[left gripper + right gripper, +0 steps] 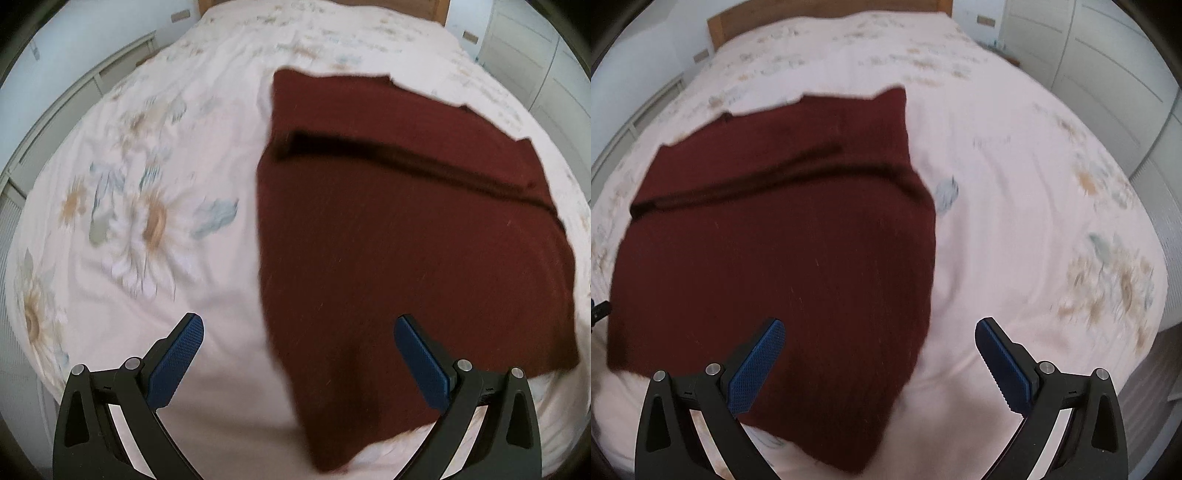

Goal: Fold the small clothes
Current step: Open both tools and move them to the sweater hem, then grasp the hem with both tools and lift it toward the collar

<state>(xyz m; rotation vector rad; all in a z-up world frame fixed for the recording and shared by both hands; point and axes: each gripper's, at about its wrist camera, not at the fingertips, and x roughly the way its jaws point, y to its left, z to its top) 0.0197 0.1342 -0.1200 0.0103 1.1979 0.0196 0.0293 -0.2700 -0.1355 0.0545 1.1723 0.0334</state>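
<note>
Holding both tools above the bedspread (221, 92), I keep my left gripper (298, 354) and right gripper (880, 354) spread wide, empty. Between them, ahead, lies the maroon garment (406, 240), partly folded.

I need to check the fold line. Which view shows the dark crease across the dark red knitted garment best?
The left wrist view: the dark crease runs sharper and nearly full width across the dark red knitted garment. The right wrist view shows it blurrier.
</note>
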